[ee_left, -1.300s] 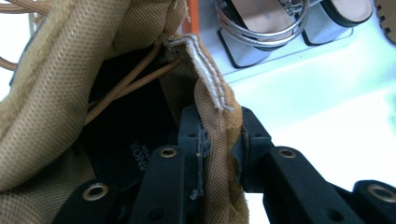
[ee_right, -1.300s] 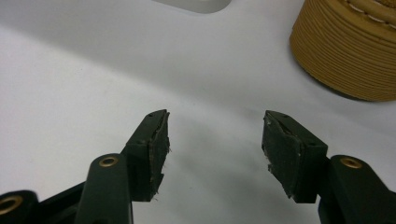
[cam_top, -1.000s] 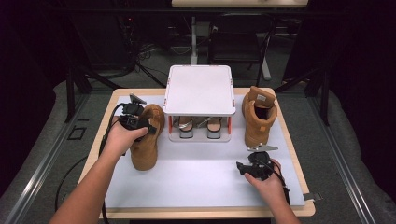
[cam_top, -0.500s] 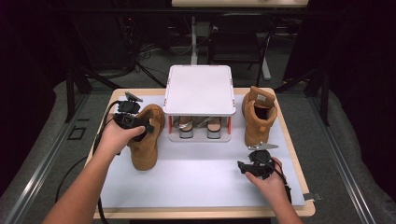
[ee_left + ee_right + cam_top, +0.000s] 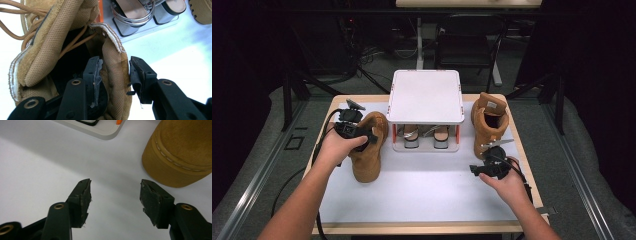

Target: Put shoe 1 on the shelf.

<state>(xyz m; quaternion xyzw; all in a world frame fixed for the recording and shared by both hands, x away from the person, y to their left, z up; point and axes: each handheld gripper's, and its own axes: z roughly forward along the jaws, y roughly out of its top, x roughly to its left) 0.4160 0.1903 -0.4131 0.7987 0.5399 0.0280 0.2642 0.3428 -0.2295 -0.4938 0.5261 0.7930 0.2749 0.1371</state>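
High view: my left gripper (image 5: 371, 136) sits at the collar of the left boot (image 5: 368, 152), which stands upright on the white table mat (image 5: 422, 192), just left of the white shoe rack (image 5: 425, 95). The boot's long axis runs from the far edge toward me, its toe pointing at my side of the table. Left gripper view: my jaws straddle the boot's collar wall (image 5: 113, 82), one jaw inside the opening, the other outside with a gap to the suede, so nothing is clamped; they have just been opening. Laces (image 5: 15, 17) trail off to the upper left. My right gripper (image 5: 477, 169) hovers over the mat near the right boot (image 5: 488, 122), which also lies lengthwise toward me. Right gripper view: my jaws are spread with bare mat between them, having just closed slightly, and that boot's rounded toe (image 5: 180, 152) stands beyond the right jaw.
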